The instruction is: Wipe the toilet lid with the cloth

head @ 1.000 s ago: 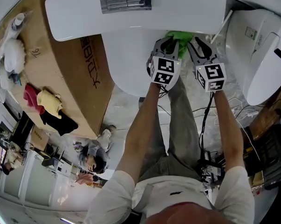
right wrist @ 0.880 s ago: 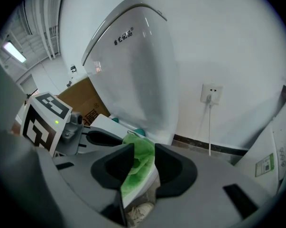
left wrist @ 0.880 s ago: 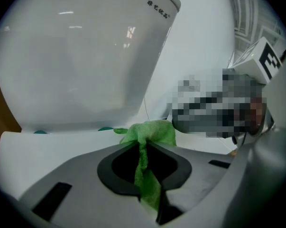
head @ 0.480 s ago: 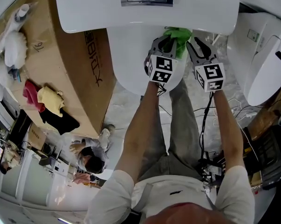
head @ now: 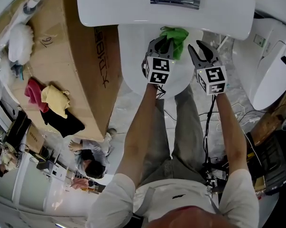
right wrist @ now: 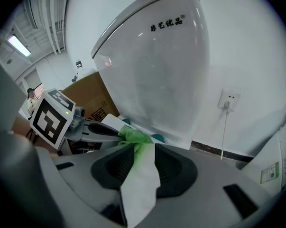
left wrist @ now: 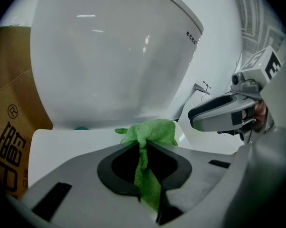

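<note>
The white toilet lid (head: pixel 133 65) lies shut below the tank (head: pixel 133 6). A green cloth (head: pixel 173 34) rests on the lid's far end, close to the tank. My left gripper (head: pixel 162 42) is shut on the cloth; in the left gripper view the cloth (left wrist: pixel 150 134) is pinched between the jaws and bunches out past the tips. My right gripper (head: pixel 198 49) hovers just right of it, open, with nothing held. In the right gripper view the cloth (right wrist: pixel 133 137) shows beyond the gap between the jaws, with the left gripper (right wrist: pixel 109 132) beside it.
A large cardboard box (head: pixel 71 65) stands against the toilet's left side with red (head: pixel 33 91), yellow (head: pixel 55 99) and black (head: pixel 62 122) cloths on it. Another white toilet (head: pixel 271 75) stands at the right. Cables (head: pixel 242 113) trail on the floor. A wall socket (right wrist: pixel 228 100) is behind.
The head camera has shifted, so the toilet sits further right in the picture. My left gripper and the cloth have slid a little left across the lid. The right gripper stays alongside.
</note>
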Tool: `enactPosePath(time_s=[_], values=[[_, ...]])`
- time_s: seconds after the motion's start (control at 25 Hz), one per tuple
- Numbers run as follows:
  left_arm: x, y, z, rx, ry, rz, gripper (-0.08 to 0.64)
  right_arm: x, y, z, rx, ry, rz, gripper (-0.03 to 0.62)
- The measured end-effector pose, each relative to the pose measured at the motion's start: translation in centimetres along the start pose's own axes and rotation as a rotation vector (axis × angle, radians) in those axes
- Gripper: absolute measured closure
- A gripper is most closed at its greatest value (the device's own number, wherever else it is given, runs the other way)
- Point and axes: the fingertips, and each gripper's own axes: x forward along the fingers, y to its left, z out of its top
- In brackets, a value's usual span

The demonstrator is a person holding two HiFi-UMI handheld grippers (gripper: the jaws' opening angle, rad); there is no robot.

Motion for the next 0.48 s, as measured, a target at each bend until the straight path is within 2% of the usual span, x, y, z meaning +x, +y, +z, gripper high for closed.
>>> enactPosePath(time_s=[0.48], values=[[-2.3, 4.7, -0.6, -0.025, -0.015, 0.039, 0.494, 1.9, 3.8, 1.8, -0.057, 0.011, 0.017, 0.446]])
